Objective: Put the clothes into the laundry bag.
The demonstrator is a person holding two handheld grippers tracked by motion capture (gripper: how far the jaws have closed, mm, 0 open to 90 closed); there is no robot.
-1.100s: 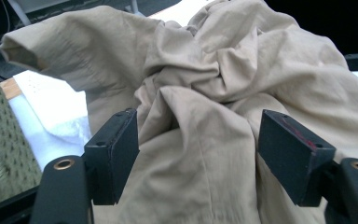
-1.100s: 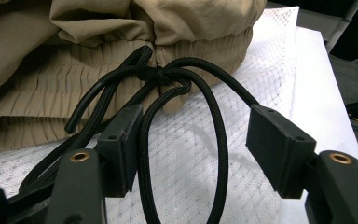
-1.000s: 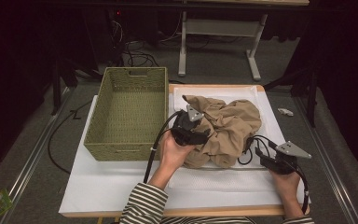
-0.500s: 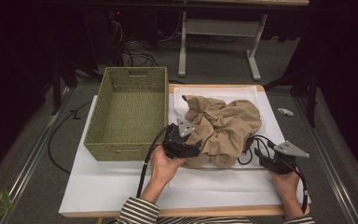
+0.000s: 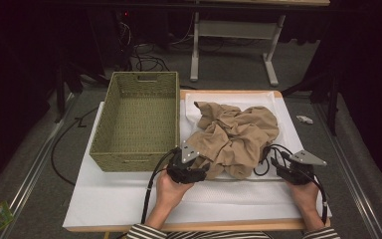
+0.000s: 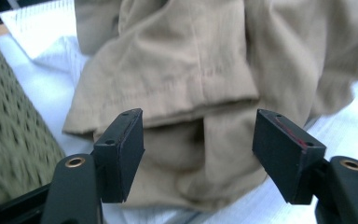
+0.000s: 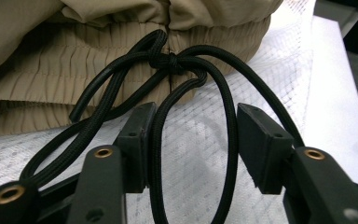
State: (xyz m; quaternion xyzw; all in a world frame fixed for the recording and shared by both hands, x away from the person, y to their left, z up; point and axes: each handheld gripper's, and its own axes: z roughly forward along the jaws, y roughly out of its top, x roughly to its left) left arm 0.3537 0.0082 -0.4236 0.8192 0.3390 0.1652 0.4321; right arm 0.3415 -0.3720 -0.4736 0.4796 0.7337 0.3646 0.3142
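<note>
Tan shorts [image 5: 236, 137] sit crumpled on the white surface [image 5: 104, 199], just right of the woven basket [image 5: 137, 122], nothing folded or binned yet. Your left gripper [image 6: 198, 149] has jaws spread, just been narrowing, cloth hem in front but not pinched. Your right gripper [image 7: 191, 140] has jaws apart too, just been closing, a loop of the black drawstring [image 7: 168, 60] running between them, touching one jaw, not clamped. Grabbing, lifting and moving to the basket all look left, likely.

Lab, dark room, floor cables [image 5: 144, 59], metal table frame [image 5: 229, 45]
</note>
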